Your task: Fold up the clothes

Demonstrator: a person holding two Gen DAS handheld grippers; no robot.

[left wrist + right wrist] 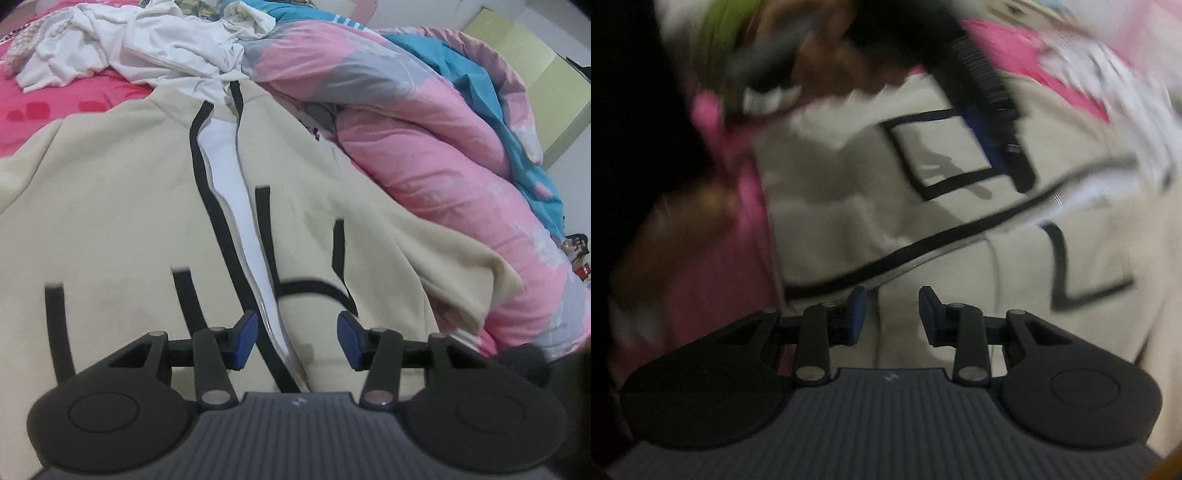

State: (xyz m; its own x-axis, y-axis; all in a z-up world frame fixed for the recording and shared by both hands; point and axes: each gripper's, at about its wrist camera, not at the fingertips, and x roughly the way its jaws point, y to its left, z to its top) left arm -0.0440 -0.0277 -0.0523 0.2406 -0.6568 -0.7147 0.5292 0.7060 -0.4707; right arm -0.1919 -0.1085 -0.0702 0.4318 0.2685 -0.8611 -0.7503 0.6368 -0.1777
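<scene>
Right gripper parted (blurred), over cream jacket

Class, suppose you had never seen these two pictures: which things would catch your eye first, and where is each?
The cream jacket with black trim fills the middle, spread flat on the pink bedsheet. A bulky pink, grey and blue quilt is bunched along its right side, with crumpled white clothes heaped beyond the collar. The left tool hangs open and empty over the jacket's zip.
</scene>
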